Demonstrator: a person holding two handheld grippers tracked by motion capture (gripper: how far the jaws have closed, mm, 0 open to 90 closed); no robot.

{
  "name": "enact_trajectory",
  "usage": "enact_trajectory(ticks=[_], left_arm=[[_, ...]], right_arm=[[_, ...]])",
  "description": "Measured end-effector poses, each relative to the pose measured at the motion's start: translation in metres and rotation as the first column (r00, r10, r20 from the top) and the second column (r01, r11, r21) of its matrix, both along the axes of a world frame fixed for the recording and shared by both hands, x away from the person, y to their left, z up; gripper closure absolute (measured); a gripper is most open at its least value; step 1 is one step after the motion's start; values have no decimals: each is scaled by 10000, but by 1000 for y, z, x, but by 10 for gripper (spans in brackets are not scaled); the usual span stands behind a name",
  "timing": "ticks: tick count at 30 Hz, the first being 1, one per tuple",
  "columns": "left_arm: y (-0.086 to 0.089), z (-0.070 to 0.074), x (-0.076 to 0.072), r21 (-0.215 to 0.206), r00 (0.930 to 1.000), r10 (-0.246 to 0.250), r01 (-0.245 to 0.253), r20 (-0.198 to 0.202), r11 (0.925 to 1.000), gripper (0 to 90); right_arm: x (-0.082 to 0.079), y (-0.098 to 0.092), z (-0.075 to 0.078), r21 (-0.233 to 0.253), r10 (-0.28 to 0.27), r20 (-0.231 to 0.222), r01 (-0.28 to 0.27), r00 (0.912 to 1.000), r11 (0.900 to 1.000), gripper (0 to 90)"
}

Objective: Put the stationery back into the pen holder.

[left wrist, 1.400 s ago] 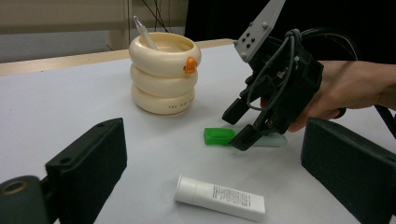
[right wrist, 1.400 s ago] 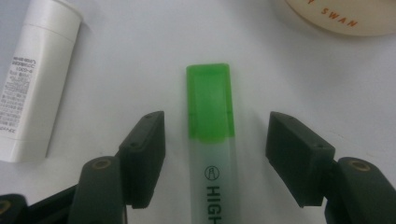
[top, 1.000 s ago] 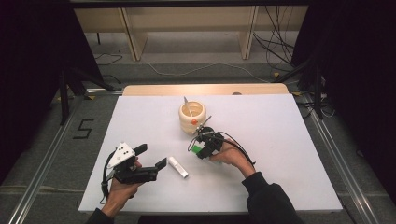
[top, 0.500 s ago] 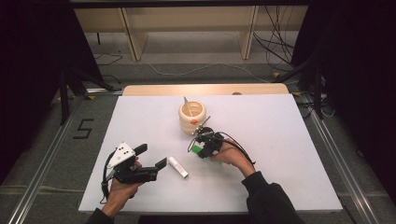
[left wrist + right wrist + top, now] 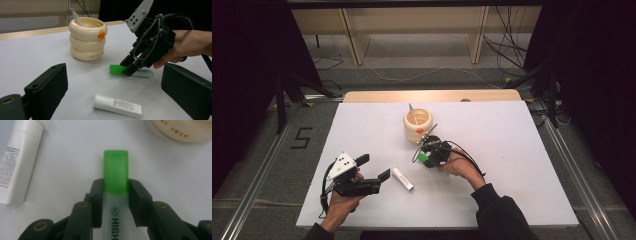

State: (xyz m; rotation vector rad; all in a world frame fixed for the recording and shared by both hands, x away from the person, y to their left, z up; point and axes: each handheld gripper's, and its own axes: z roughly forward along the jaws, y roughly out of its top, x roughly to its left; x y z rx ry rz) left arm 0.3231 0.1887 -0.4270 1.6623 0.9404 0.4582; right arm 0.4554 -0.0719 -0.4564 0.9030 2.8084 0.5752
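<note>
Two black jaws of the right gripper point(image 5: 116, 195) press against both sides of the green-capped highlighter point(image 5: 116, 173), which lies flat on the white table point(image 5: 522, 150), its cap poking out past the fingertips toward the cream ringed pot point(image 5: 87, 38). Spread wide apart, the left gripper point(image 5: 113, 82) grasps nothing, with the white tube point(image 5: 117, 106) lying between and just ahead of its fingers.

A ringed holder point(image 5: 417, 126) is set near the middle of the worktop point(image 5: 512, 150), with a pen point(image 5: 411, 110) stood inside it. Just in front of it, a highlighter point(image 5: 130, 71) is laid flat. A tube point(image 5: 402, 179) is laid further forward and to the left, apart from the highlighter, between the two grippers.
</note>
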Motion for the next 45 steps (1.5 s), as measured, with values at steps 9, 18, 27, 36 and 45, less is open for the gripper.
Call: enact_trajectory(ticks=[9,18,27,36,45], left_arm=[[0,0,0,10,10000,3,-3,-4,10000,65],[0,0,0,21,10000,-4,4,8,10000,65],[0,0,0,13,10000,-2,2,-15,10000,65],[0,0,0,12,10000,-8,8,-47,10000,65],[0,0,0,-12,10000,-23,23,-30,10000,65]], right_arm=[[-2,-7,9,859,-84,130,73,9999,9963,674],[0,-18,24,2274,-444,604,296,9972,9734,674],[-1,-23,37,3283,-737,949,387,9928,9438,674],[4,-24,52,3985,-1056,1243,478,9866,9159,673],[7,-15,68,4340,-1198,1650,370,9790,9002,673]])
